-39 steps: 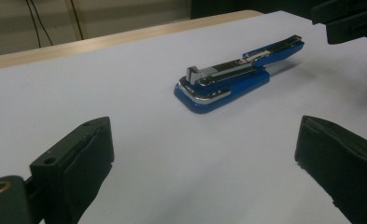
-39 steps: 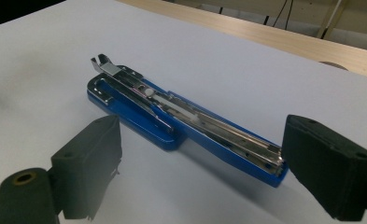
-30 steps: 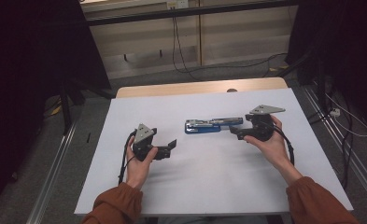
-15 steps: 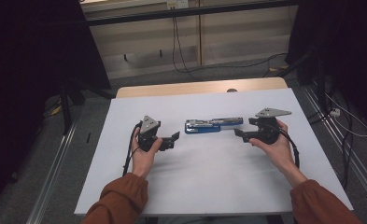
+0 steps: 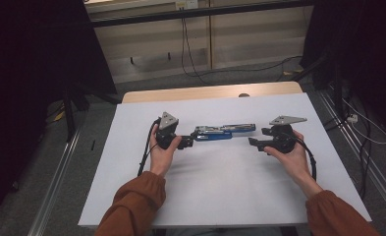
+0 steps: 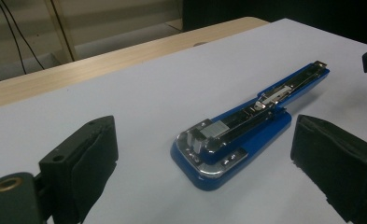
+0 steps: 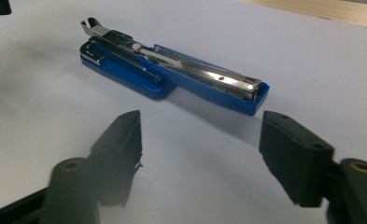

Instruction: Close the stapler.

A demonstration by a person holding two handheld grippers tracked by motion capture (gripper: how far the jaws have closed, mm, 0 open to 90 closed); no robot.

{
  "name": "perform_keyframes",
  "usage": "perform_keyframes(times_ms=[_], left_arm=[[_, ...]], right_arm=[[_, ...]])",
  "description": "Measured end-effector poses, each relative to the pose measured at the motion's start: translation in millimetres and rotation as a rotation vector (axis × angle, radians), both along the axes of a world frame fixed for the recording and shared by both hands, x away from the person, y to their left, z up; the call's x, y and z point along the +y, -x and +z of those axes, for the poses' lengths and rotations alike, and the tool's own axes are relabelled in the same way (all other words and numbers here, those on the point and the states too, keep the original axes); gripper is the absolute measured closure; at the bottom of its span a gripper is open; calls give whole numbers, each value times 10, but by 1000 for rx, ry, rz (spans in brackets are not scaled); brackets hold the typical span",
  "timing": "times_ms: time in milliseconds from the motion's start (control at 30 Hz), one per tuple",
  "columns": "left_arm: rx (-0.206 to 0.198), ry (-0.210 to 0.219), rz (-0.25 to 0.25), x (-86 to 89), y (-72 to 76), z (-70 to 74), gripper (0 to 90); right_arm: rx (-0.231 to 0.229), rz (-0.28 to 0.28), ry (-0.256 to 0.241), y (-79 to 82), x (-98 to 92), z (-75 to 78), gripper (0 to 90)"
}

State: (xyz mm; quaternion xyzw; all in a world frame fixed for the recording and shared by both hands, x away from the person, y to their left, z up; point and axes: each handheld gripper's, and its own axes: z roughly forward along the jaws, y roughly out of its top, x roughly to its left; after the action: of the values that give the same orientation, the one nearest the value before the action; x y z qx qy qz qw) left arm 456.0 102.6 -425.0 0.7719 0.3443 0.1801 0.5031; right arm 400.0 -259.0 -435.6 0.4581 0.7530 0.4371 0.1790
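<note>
A blue stapler [image 5: 224,132] lies opened out flat on the white sheet, its metal magazine facing up. My left gripper [image 5: 188,143] is open, with its jaws level with the stapler's left end; in the left gripper view the stapler [image 6: 237,135] lies just beyond the left gripper [image 6: 204,140], and nothing is held. My right gripper [image 5: 253,142] is open too, a short way off the stapler's right end and slightly nearer the person. The right gripper view has the stapler [image 7: 172,74] lying crosswise ahead of the right gripper [image 7: 200,126].
The white sheet [image 5: 220,191] covers most of a wooden table [image 5: 210,92], whose bare strip shows at the back. Dark floor with cables [image 5: 367,128] and metal rails lies to either side.
My left gripper has moved forward and right until its jaws reach the stapler's left end. The right gripper has shifted slightly right and toward the person. The stapler has not moved.
</note>
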Motion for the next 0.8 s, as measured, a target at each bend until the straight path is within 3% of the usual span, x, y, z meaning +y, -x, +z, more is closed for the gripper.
perform_keyframes(times_ms=[133, 200, 333, 533, 667, 700, 800], left_arm=[[-26, -40, -5, -50, 40, -17, 53], [-17, -47, -7, -47, 34, -28, 42], [-18, -47, 17, -47, 15, -52, 40], [-30, -76, 9, -48, 13, -64, 44], [-11, -36, -5, -29, -9, -70, 46], [-12, -42, -4, -26, -15, -72, 52], [-21, -54, -8, -26, -6, -73, 171]], right_arm=[[-4, 6, 13, -5, 19, -10, 452], [-14, 9, 19, -4, 35, -13, 494], [-30, 8, 26, 7, 40, -6, 682], [-27, 9, 13, 8, 16, -22, 900], [-23, 17, 27, 13, 29, -29, 900], [-20, 18, 30, 13, 31, -31, 900], [-9, 19, 36, 6, 31, -50, 900]])
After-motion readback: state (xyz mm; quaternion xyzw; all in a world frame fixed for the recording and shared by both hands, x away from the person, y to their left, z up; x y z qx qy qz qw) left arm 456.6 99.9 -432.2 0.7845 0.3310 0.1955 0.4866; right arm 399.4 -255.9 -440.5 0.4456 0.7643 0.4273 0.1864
